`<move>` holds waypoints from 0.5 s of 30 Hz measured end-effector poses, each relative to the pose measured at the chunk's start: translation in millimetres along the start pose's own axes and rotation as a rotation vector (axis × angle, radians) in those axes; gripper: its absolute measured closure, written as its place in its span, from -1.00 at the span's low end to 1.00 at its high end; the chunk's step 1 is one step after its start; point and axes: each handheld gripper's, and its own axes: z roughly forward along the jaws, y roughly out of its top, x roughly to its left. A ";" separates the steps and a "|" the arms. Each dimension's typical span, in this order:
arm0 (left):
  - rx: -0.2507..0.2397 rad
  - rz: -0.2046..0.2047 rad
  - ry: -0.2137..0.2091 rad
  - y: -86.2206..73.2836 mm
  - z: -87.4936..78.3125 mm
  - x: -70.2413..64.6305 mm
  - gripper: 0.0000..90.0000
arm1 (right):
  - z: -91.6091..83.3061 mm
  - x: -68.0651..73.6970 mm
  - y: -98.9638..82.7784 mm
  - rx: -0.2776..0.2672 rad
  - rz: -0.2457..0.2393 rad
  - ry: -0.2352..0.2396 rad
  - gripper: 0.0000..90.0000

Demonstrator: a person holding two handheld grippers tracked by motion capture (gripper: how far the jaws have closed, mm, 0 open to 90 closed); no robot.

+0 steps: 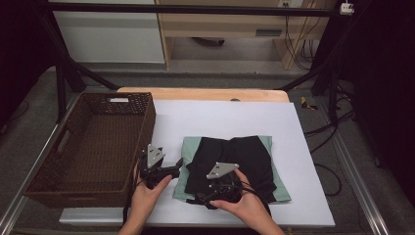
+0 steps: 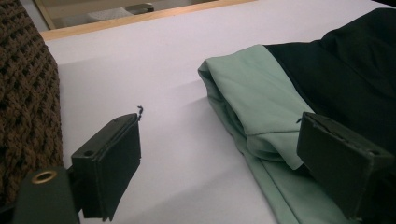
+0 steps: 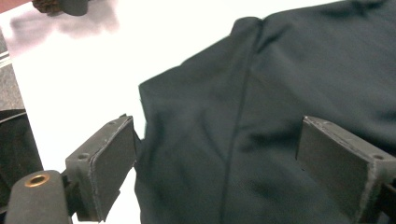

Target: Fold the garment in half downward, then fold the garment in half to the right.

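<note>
A folded mint-green garment (image 1: 277,188) lies on the white sheet, with a folded black garment (image 1: 244,156) on top of it. My left gripper (image 1: 177,165) sits low at the green garment's left edge, jaws open. In the left gripper view (image 2: 219,140) the green fold (image 2: 252,98) lies in front of the right jaw, and bare sheet lies between the jaws. My right gripper (image 1: 204,197) is at the near left corner of the black garment. Its jaws stand open (image 3: 219,140) with the black cloth (image 3: 261,93) spread between them and not pinched.
A brown wicker basket (image 1: 147,122) stands at the left, close beside my left hand. The white sheet (image 1: 220,117) covers a wooden table (image 1: 205,94), with bare sheet behind and to the right of the garments. Black frame legs and cables stand beyond the table.
</note>
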 end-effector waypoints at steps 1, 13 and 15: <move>0.001 0.004 0.004 0.0 0.3 -0.1 -0.70 | 1.4 1.3 1.1 0.002 -0.004 0.003 -0.71; 0.004 0.033 -0.004 -0.1 -0.5 -4.0 -0.69 | 11.4 20.0 8.0 -0.007 -0.015 0.029 -0.54; 0.003 0.035 -0.001 -0.1 -1.2 -4.1 -0.69 | 13.3 24.2 9.6 -0.007 -0.025 0.037 -0.50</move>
